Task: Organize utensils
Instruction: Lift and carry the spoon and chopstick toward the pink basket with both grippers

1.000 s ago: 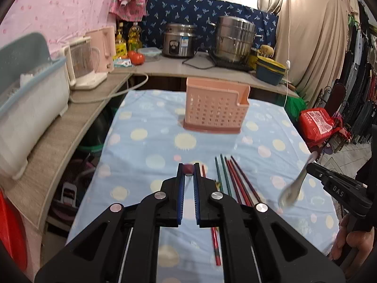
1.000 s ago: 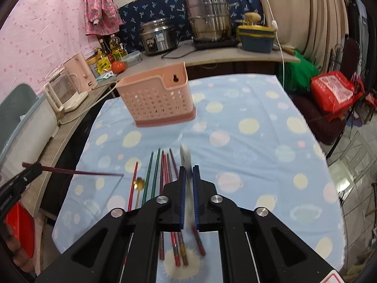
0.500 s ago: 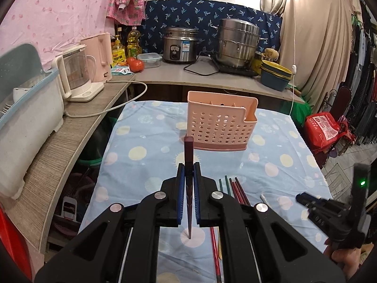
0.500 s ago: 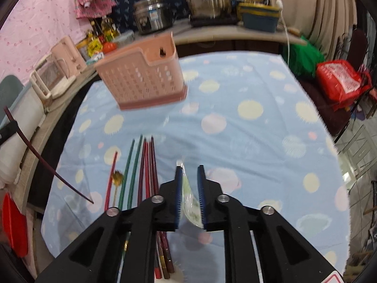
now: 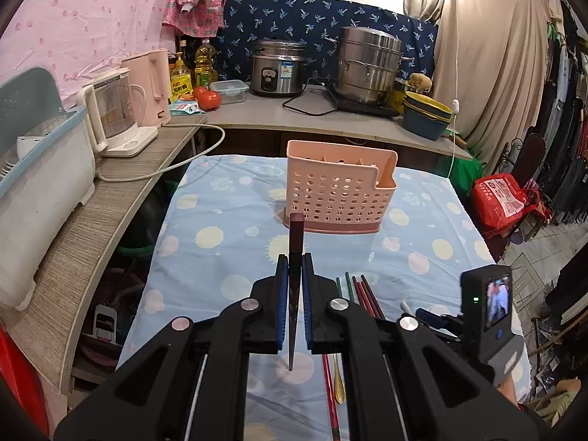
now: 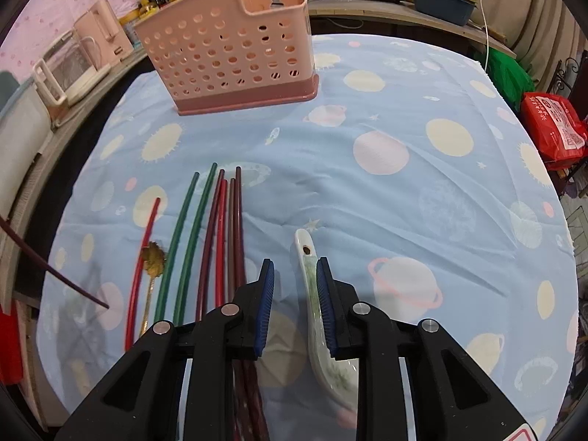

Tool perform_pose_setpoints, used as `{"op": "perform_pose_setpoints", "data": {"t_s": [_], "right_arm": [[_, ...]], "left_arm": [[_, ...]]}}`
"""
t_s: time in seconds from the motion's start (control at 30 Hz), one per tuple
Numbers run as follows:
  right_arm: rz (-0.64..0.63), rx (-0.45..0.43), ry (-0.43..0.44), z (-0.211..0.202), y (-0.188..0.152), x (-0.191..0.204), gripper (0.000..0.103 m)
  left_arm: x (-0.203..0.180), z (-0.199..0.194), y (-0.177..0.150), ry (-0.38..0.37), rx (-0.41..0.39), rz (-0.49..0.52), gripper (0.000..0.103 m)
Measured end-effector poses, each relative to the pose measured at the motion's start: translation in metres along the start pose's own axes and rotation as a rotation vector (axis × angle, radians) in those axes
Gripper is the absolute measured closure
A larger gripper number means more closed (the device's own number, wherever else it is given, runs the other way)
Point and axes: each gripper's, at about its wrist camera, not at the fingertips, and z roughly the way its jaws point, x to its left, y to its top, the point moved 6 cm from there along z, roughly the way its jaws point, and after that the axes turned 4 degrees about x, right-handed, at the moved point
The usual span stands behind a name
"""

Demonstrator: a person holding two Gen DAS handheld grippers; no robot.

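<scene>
My left gripper [image 5: 295, 268] is shut on a dark maroon chopstick [image 5: 295, 242], held upright above the table; it also shows at the left in the right wrist view [image 6: 55, 275]. A pink perforated utensil basket [image 5: 340, 193] stands ahead at the table's far end [image 6: 235, 47]. My right gripper [image 6: 295, 275] is open, low over the cloth, with a white ceramic spoon [image 6: 316, 305] lying between its fingers against the right pad. Several green, red and maroon chopsticks [image 6: 217, 228] and a gold spoon [image 6: 152, 257] lie to its left.
The table has a blue cloth with planet prints [image 6: 404, 183]. A counter behind holds a kettle [image 5: 117, 117], rice cooker [image 5: 279, 68] and steel pot [image 5: 367, 62]. A dish rack [image 5: 40, 161] is at left, a red bag [image 5: 503, 198] at right.
My right gripper lowered to the table and opened, leaving the white spoon on the cloth. My left gripper turned its chopstick upright and lifted.
</scene>
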Motion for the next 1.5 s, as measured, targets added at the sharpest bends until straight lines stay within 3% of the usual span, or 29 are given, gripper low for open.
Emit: {"op": "perform_pose_setpoints", "data": {"t_s": [0.23, 0.4, 0.63, 0.73, 0.77, 0.8, 0.83, 0.87, 0.97, 1.03, 1.2, 1.5], "right_arm": [[-0.001, 0.005, -0.028, 0.008, 0.004, -0.003, 0.093], [0.036, -0.054, 0.005, -0.024, 0.012, -0.007, 0.103], [0.047, -0.19, 0.035, -0.085, 0.043, -0.007, 0.102], [0.028, -0.171, 0.025, -0.085, 0.049, -0.007, 0.102], [0.042, -0.157, 0.032, -0.081, 0.046, -0.009, 0.091], [0.053, -0.137, 0.033, -0.074, 0.043, -0.01, 0.069], [0.061, -0.124, 0.03, -0.066, 0.039, -0.013, 0.06], [0.066, -0.117, 0.02, -0.059, 0.034, -0.014, 0.055], [0.088, -0.055, 0.022, -0.03, 0.023, -0.021, 0.055], [0.105, -0.021, 0.034, -0.013, 0.02, -0.025, 0.06], [0.119, 0.022, 0.061, 0.012, 0.016, -0.028, 0.084], [0.115, 0.005, 0.064, 0.011, 0.018, -0.028, 0.097]], "left_arm": [[-0.001, 0.003, 0.002, -0.007, 0.005, -0.002, 0.096], [0.0, 0.002, 0.003, -0.012, 0.006, -0.006, 0.096], [0.001, -0.013, 0.018, -0.026, -0.032, 0.004, 0.096], [0.002, -0.019, 0.026, -0.021, -0.054, 0.006, 0.096], [0.002, -0.02, 0.027, -0.023, -0.055, 0.004, 0.096], [0.002, -0.021, 0.026, -0.025, -0.056, 0.004, 0.096], [0.002, -0.02, 0.025, -0.026, -0.053, 0.003, 0.096], [0.003, -0.019, 0.024, -0.028, -0.049, 0.0, 0.096], [0.002, -0.013, 0.022, -0.029, -0.031, -0.001, 0.096], [0.0, -0.007, 0.02, -0.029, -0.017, 0.002, 0.096], [-0.002, 0.005, 0.018, -0.028, 0.012, 0.005, 0.096], [-0.004, 0.012, 0.019, -0.025, 0.025, 0.004, 0.096]]}}
